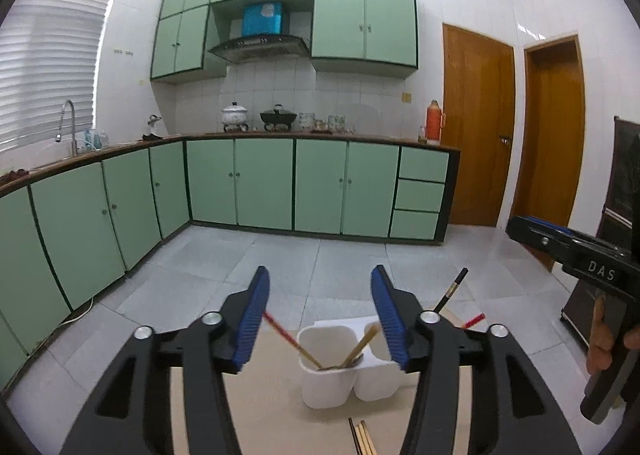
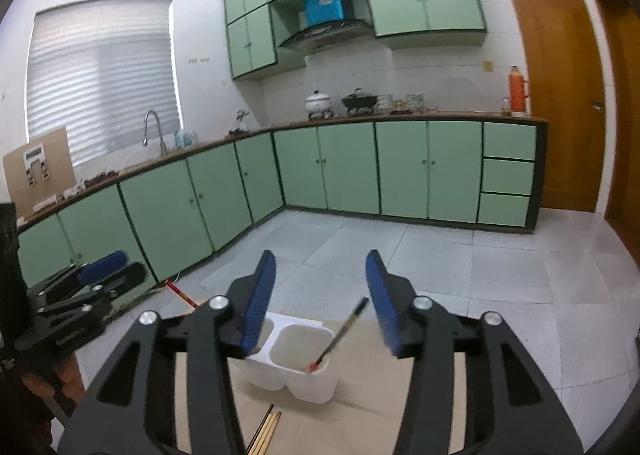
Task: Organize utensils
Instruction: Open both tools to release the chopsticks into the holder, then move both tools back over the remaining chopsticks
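Observation:
A white two-compartment holder (image 1: 328, 383) stands on the tan tabletop (image 1: 272, 407). Its left compartment holds a red-ended bamboo chopstick (image 1: 288, 339) leaning left and a blurred bamboo one (image 1: 366, 341) leaning right. My left gripper (image 1: 320, 303) hangs open above that compartment, its pads touching nothing. In the right wrist view, a black chopstick (image 2: 340, 335) leans in the holder's (image 2: 312, 387) right compartment. My right gripper (image 2: 320, 287) is open around it, with the pads clear of it. Each gripper shows at the edge of the other's view: right gripper (image 1: 520, 225), left gripper (image 2: 120, 267).
Loose chopsticks (image 1: 362, 437) lie on the table in front of the holder, and they appear again as loose chopsticks (image 2: 268, 429) in the right wrist view. Beyond the table are a grey tiled floor (image 2: 440, 255), green cabinets and two wooden doors. A person's hand (image 1: 600, 339) holds the right gripper.

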`<state>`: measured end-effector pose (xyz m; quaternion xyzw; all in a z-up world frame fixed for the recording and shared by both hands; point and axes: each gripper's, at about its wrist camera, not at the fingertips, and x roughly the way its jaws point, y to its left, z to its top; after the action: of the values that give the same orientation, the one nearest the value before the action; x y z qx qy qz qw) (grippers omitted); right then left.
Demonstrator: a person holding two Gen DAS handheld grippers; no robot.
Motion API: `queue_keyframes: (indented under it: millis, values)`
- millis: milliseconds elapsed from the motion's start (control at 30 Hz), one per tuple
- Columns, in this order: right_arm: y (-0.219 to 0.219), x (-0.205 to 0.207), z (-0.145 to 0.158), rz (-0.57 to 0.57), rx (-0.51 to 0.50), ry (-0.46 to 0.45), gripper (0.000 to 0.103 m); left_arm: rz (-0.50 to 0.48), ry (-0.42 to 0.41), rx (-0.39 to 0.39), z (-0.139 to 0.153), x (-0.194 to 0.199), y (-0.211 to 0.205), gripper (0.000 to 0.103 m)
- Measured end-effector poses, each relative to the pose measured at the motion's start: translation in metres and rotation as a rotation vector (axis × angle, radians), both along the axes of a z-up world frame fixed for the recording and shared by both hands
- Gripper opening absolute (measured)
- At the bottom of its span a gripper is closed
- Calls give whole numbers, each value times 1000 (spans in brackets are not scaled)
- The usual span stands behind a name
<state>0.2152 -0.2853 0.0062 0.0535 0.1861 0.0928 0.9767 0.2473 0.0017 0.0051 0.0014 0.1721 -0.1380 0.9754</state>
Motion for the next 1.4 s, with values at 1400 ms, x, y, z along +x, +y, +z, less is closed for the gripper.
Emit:
queue_keyframes:
  millis: [1400]
  values:
    - [116, -173, -231, -42, -163, 328, 74, 103, 316, 118, -209, -166, 52, 97]
